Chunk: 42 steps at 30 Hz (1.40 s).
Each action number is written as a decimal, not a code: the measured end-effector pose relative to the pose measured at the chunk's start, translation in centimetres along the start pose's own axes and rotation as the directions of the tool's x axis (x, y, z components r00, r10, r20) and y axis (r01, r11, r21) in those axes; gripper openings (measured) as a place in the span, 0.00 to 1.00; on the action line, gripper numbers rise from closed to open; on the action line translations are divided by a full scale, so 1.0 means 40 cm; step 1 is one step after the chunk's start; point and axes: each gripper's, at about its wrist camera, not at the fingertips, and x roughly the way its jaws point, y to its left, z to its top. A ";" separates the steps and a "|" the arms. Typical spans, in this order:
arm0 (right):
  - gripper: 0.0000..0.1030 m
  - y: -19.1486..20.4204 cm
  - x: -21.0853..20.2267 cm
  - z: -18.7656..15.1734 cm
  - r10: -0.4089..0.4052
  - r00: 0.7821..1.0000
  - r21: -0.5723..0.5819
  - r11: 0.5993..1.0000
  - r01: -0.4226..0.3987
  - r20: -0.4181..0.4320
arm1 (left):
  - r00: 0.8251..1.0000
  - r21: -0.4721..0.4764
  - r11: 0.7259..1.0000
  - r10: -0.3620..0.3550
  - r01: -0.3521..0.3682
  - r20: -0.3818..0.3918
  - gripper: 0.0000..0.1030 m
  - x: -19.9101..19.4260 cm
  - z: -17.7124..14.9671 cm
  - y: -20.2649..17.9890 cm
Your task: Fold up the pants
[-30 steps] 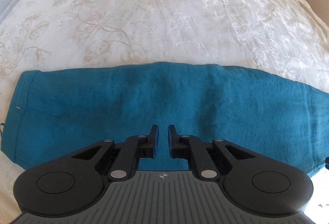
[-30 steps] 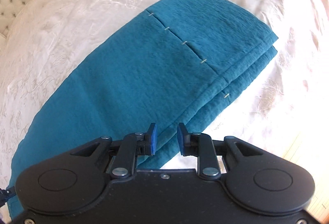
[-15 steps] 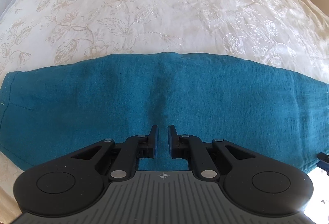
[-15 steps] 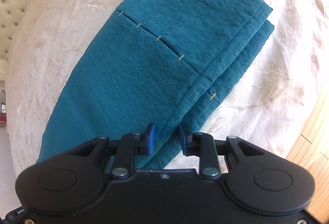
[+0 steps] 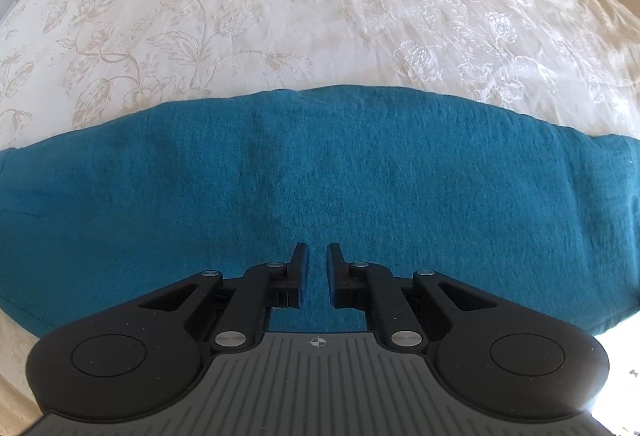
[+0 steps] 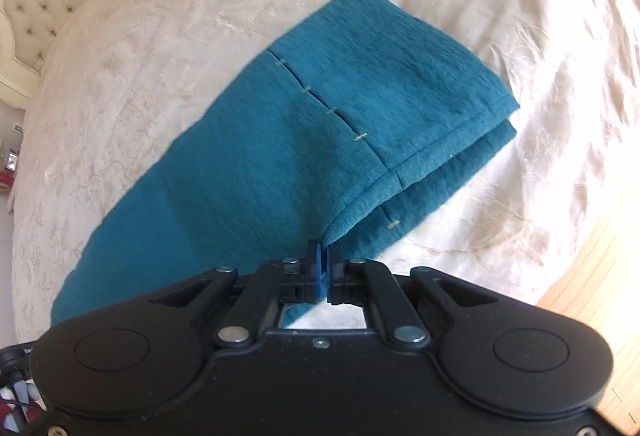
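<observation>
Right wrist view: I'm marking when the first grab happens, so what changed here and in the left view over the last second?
The right tongs shut on the near edge of the teal pants, and the pinched cloth now rises in a ridge toward them. The left tongs slid along the pants toward the end at that view's right. Unchanged: the left tongs' narrow gap with nothing in it, and the pants lying lengthwise on the bedspread.

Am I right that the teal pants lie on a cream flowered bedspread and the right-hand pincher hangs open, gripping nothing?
Not quite. The teal pants do lie on the cream flowered bedspread, but the right gripper is not open: the right wrist view shows its jaws shut, pinching the near edge of the fabric, which lifts into a small peak there.
</observation>
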 end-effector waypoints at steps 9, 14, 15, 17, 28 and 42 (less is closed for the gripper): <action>0.34 -0.039 -0.009 0.052 0.066 0.998 0.006 0.998 -0.066 -0.021 | 0.989 -0.079 0.995 0.050 -0.061 -0.141 0.10 0.098 -0.039 -0.006; 0.42 -0.140 -0.010 0.124 0.003 1.000 0.121 0.993 -0.006 0.019 | 0.988 -0.115 0.988 0.087 -0.102 -0.126 0.10 0.096 -0.035 -0.005; 0.42 -0.152 -0.002 0.131 -0.001 1.000 0.135 0.991 -0.001 0.009 | 0.988 -0.119 0.987 0.095 -0.110 -0.122 0.10 0.095 -0.033 -0.005; 0.42 -0.172 0.020 0.140 -0.001 1.000 0.157 0.988 0.004 -0.020 | 0.987 -0.133 0.983 0.111 -0.126 -0.114 0.10 0.088 -0.027 -0.004; 0.18 -0.088 0.060 0.101 -0.018 0.991 0.034 0.999 0.023 -0.130 | 0.989 -0.218 0.966 0.125 -0.139 -0.075 0.10 0.019 -0.005 0.061; 0.45 0.206 -0.061 0.134 -0.037 0.999 -0.375 0.927 0.023 -0.029 | 0.984 -0.250 0.960 0.086 -0.123 -0.153 0.10 0.126 0.000 0.232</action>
